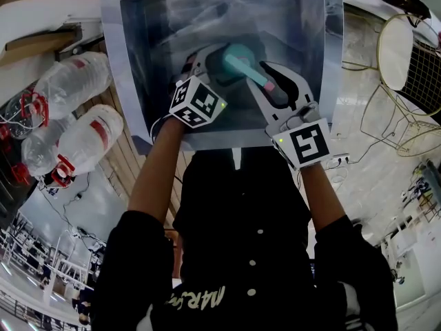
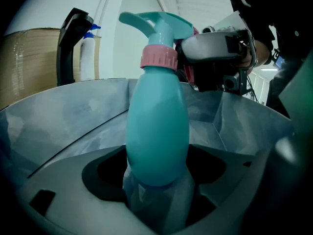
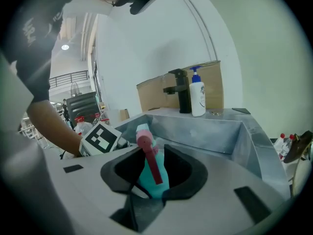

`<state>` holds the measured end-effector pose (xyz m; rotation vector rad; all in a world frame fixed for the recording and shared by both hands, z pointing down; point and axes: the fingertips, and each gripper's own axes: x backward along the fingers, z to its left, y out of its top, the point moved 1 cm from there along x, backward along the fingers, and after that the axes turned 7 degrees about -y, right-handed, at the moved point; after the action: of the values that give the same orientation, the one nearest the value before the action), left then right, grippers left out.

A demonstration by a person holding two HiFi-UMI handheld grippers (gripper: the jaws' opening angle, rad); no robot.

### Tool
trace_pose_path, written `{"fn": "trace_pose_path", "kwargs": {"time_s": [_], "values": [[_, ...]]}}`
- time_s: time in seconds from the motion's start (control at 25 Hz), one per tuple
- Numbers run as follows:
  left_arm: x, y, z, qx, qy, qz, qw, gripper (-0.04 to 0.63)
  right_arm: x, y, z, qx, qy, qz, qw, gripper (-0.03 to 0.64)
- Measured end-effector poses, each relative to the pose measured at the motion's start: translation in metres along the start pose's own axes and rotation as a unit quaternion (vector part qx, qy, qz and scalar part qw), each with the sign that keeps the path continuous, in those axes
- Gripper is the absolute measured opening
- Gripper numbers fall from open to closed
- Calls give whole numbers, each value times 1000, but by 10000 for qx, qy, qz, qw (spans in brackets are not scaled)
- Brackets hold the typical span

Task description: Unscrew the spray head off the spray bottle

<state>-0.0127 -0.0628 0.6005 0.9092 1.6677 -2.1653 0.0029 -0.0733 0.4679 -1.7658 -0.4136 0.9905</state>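
Note:
A teal spray bottle (image 1: 238, 61) with a pink collar (image 2: 159, 58) is held over a steel sink (image 1: 145, 61). My left gripper (image 2: 156, 180) is shut on the bottle's lower body (image 2: 157, 126), which stands upright in the left gripper view. It approaches from the left in the head view (image 1: 210, 57). The spray head (image 2: 159, 26) sits on the neck, with its pink trigger (image 3: 151, 163) toward the right gripper's camera. My right gripper (image 3: 154, 173) comes from the right (image 1: 265, 81), and its black pads press on both sides of the spray head.
A black faucet (image 3: 182, 92) and a white pump bottle (image 3: 197, 98) stand at the sink's back rim, before a cardboard box (image 3: 156, 94). Large plastic water bottles (image 1: 76, 81) lie on the floor at left. A wire stand (image 1: 406, 54) is at right.

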Motion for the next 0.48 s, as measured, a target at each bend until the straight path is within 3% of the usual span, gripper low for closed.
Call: {"fn": "trace_pose_path", "kwargs": {"time_s": [0.32,0.48], "values": [[0,0,0,-1,9,-3,10000,388,-4,3,-11,351,359,49,9987,129],[0,-1,0,21,8,-1,10000,388,4,-4,-14,238,406,262,9985,150]]}}
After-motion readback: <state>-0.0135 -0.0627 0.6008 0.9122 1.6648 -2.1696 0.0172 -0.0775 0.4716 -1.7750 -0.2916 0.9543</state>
